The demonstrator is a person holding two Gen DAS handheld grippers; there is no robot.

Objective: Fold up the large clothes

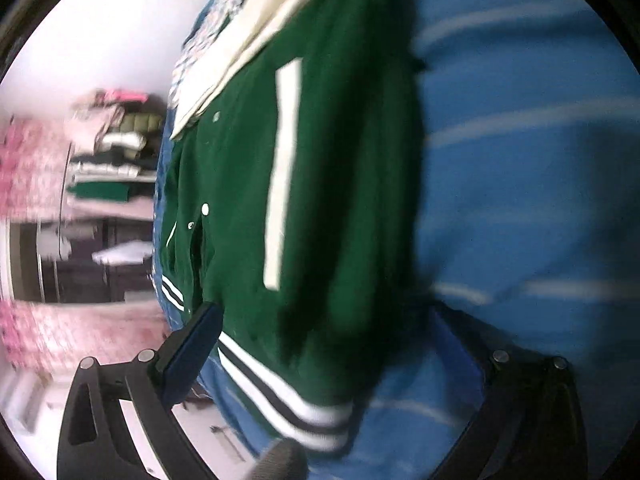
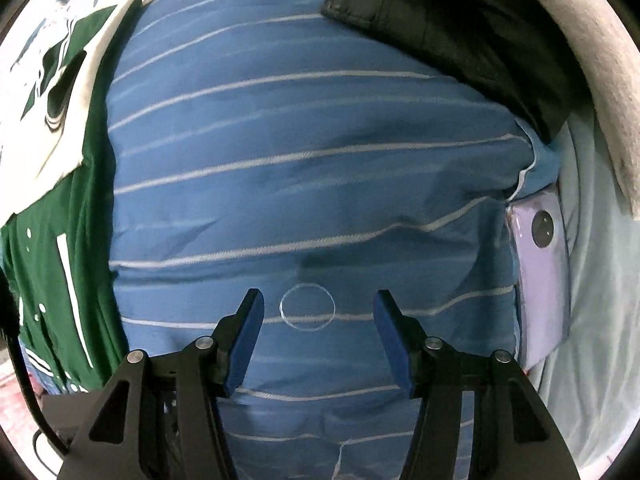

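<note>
A green varsity jacket (image 1: 312, 200) with white stripes and a cream collar lies on a blue striped bedcover (image 1: 520, 200). In the left wrist view my left gripper (image 1: 320, 320) is wide open, its jaws either side of the jacket's striped hem; the right finger (image 1: 460, 320) is blurred. In the right wrist view my right gripper (image 2: 318, 304) is open and empty over the bare bedcover (image 2: 304, 180), with the jacket (image 2: 60, 240) at the far left.
A lilac phone (image 2: 540, 272) lies at the bedcover's right edge. A black garment (image 2: 460, 28) lies at the far right. Shelves of folded clothes (image 1: 112, 152) and pink fabric (image 1: 32, 160) stand beyond the bed's left side.
</note>
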